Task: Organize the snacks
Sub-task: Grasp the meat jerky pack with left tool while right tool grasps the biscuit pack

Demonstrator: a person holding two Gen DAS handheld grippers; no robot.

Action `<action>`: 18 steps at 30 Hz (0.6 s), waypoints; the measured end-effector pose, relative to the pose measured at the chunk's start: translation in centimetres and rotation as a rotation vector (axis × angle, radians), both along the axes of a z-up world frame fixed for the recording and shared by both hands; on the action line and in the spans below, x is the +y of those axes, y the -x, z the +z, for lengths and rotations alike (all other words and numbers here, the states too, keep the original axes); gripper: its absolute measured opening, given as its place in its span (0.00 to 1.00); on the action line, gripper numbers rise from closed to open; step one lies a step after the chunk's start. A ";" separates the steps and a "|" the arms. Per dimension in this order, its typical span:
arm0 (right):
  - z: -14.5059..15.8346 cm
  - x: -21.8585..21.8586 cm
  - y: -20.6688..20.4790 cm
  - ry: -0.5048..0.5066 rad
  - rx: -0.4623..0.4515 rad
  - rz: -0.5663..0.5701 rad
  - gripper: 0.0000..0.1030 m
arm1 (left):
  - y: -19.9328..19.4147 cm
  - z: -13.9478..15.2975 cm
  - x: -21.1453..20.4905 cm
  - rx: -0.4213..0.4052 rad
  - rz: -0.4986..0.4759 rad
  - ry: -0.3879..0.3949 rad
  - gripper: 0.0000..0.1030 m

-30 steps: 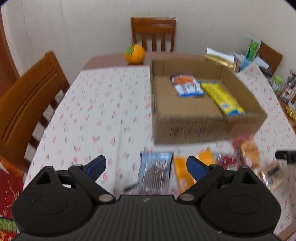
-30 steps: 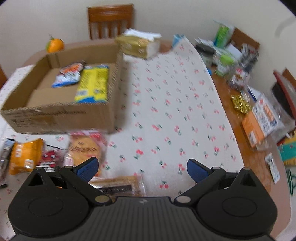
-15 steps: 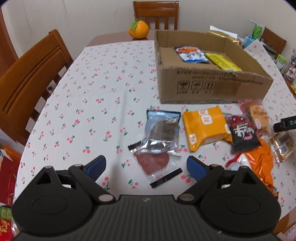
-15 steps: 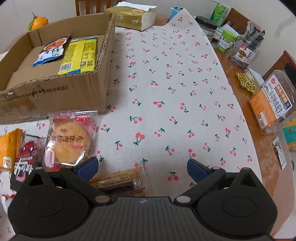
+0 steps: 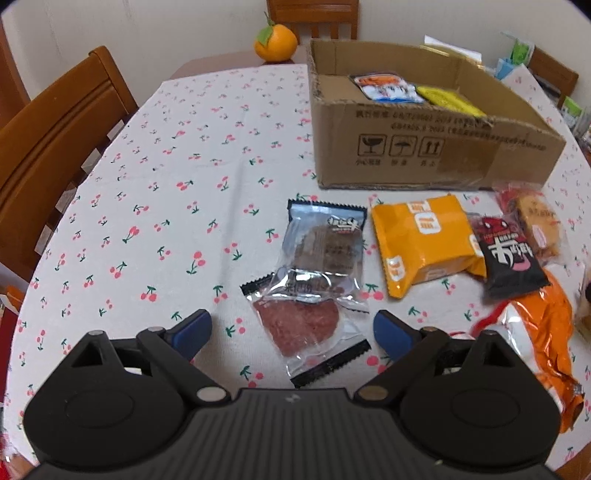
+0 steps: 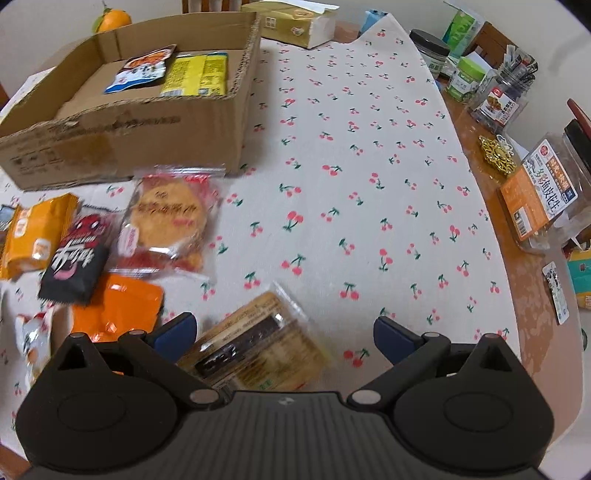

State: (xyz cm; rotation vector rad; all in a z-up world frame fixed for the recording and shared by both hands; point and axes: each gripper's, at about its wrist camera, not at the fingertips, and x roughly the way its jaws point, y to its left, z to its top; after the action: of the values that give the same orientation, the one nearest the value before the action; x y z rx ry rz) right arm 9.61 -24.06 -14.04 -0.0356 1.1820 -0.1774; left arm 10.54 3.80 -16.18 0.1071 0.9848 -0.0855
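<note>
A cardboard box (image 5: 436, 147) (image 6: 122, 129) holds a blue-and-white packet (image 5: 388, 86) and a yellow packet (image 6: 195, 74). Loose snacks lie in front of it: a clear packet of red meat (image 5: 303, 325), a grey packet (image 5: 325, 240), a yellow-orange packet (image 5: 424, 240), a black packet (image 5: 509, 262), a round-cracker packet (image 6: 166, 221), an orange foil bag (image 6: 118, 306) and a brown sandwich-biscuit packet (image 6: 255, 347). My left gripper (image 5: 291, 332) is open over the red meat packet. My right gripper (image 6: 284, 332) is open over the biscuit packet.
An orange (image 5: 275, 42) sits at the far table end. Wooden chairs (image 5: 55, 140) stand at the left and back. A tissue box (image 6: 295, 18), jars (image 6: 465, 79) and packages (image 6: 539, 199) crowd the right edge of the cherry-print tablecloth (image 6: 369, 166).
Both grippers pulled back and tilted down from the box toward the loose snacks; the left now frames the red meat packet, the right the biscuit packet. Both stay open.
</note>
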 end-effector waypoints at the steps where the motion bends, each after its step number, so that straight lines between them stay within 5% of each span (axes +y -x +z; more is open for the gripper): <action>1: 0.1 0.1 0.2 0.001 -0.004 0.007 1.00 | 0.1 -0.1 0.2 -0.001 0.003 0.002 0.94; 9: 0.5 0.4 2.4 0.015 -0.009 0.057 1.00 | 0.8 -0.5 2.1 0.006 0.035 0.035 1.00; 18: 0.6 -1.8 4.2 -0.095 -0.053 -0.035 1.00 | 0.3 -0.5 2.5 0.041 0.025 0.041 1.00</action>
State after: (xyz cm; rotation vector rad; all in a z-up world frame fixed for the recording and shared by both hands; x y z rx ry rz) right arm 5.39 -25.86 -13.46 0.0729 1.1374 -0.1518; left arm 10.23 6.25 -16.65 0.0557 1.0241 -0.0851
